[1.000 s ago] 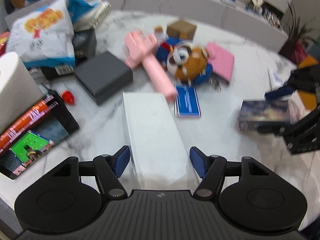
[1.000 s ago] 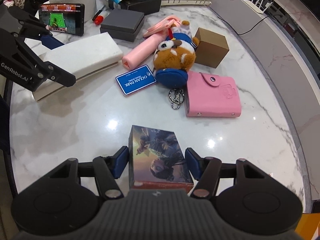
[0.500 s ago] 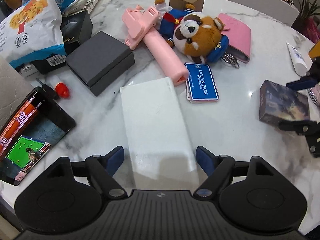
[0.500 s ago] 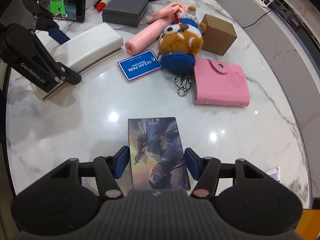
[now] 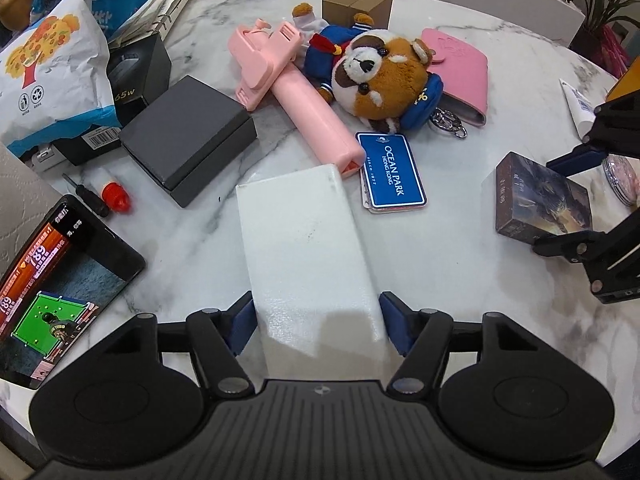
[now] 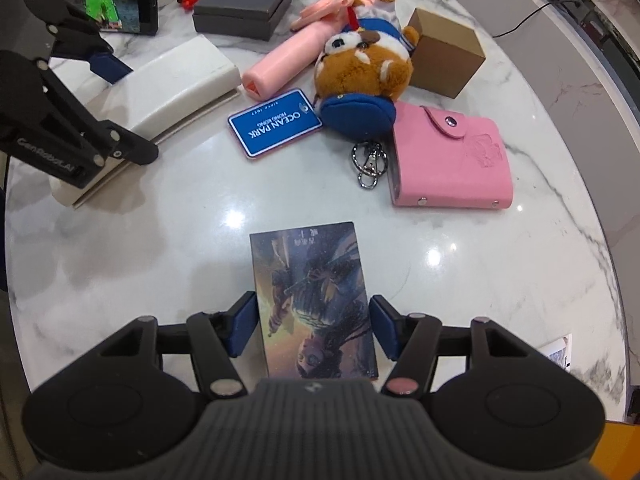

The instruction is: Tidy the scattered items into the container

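Note:
My left gripper [image 5: 318, 326] is open, its blue pads on either side of a flat white box [image 5: 306, 256] lying on the marble table, with small gaps. My right gripper [image 6: 314, 326] is open around a dark illustrated card box [image 6: 314, 300], which lies flat; the box also shows in the left wrist view [image 5: 540, 202]. Scattered beyond are a red panda plush [image 6: 362, 74], a pink wallet [image 6: 450, 160], a blue Ocean Park card [image 6: 274, 126], a pink fan [image 5: 296, 92] and a brown box [image 6: 444, 54]. No container is clearly in view.
A grey box [image 5: 188, 138], a black box [image 5: 136, 76], a snack bag [image 5: 52, 68], a phone with a lit screen [image 5: 52, 296] and a red-tipped screwdriver [image 5: 100, 198] crowd the left. A tube [image 5: 576, 106] lies right. The table edge [image 6: 600, 200] curves on the right.
Both grippers have tilted down toward the table. The card box went from raised and tilted to lying flat. The left jaws have widened around the white box.

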